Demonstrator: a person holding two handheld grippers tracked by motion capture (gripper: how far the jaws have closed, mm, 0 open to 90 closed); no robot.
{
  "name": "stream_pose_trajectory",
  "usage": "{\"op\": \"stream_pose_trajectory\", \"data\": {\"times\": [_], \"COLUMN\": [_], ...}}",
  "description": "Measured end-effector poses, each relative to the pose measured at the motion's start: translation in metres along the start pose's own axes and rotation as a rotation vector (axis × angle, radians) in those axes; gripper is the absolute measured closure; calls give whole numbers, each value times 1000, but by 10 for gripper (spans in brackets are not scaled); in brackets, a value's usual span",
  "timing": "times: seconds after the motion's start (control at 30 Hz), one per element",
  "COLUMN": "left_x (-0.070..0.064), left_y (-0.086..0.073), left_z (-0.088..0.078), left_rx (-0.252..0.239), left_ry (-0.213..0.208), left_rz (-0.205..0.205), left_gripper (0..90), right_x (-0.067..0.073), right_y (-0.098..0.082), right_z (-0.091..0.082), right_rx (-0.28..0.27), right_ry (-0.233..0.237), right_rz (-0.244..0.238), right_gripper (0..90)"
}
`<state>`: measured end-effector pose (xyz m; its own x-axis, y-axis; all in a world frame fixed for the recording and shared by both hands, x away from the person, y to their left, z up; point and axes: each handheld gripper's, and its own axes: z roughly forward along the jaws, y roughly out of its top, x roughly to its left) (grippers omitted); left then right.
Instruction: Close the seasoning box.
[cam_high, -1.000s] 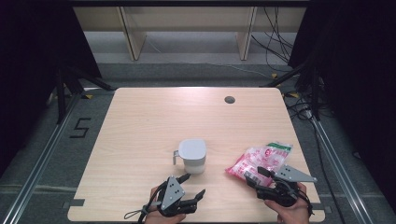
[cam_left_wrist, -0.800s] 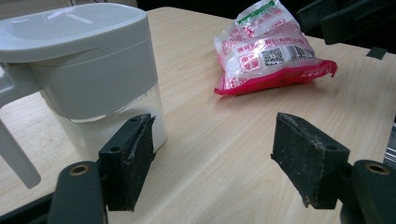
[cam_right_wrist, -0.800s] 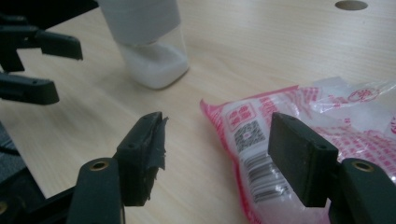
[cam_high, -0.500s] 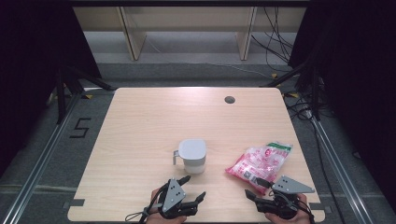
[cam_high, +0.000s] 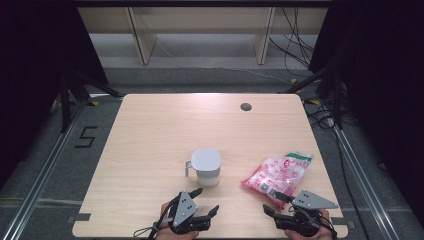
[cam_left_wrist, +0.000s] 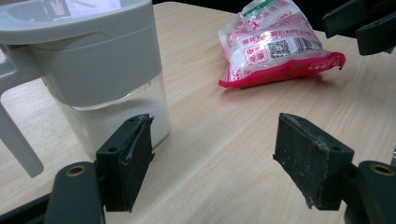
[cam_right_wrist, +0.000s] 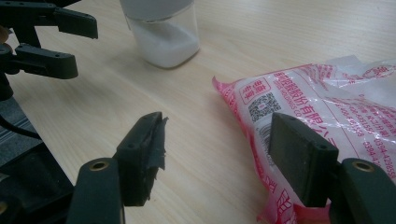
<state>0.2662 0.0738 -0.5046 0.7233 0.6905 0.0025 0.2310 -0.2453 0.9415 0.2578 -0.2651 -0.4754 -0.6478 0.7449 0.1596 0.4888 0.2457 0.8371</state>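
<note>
High view showed the left gripper (cam_high: 206, 201) and the right gripper (cam_high: 273, 202) low at the near edge of the wooden table (cam_high: 165, 135), each held in a hand. Both had their jaws spread wide with nothing between the pads. A grey lidded jug (cam_high: 205, 167) with white powder stood just beyond the left gripper, apart from it. In the left gripper view the jug (cam_left_wrist: 93, 70) rose just beyond that gripper's left jaw. A pink and white plastic bag (cam_high: 277, 172) lay flat to the jug's right, just ahead of the right gripper. In the right gripper view, 1 jaw overlapped the bag (cam_right_wrist: 322, 107); contact could not be told.
</note>
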Motion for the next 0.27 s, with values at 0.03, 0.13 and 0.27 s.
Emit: {"op": "stream_pose_trajectory", "data": {"times": [0.03,0.13,0.27], "left_x": [1,4,14], "left_y": [0,0,1], "left_z": [0,-4,-10], "left_rx": [-1,33,20], "left_ry": [3,18,37], "left_rz": [12,26,35], "left_gripper": [271,271,271], "right_x": [0,0,-2], "right_y": [0,0,0], "right_z": [0,0,-1], "right_rx": [0,-2,-19], "right_ry": [0,-3,-8], "right_rz": [-1,-1,-2], "right_gripper": [366,367,366]}}
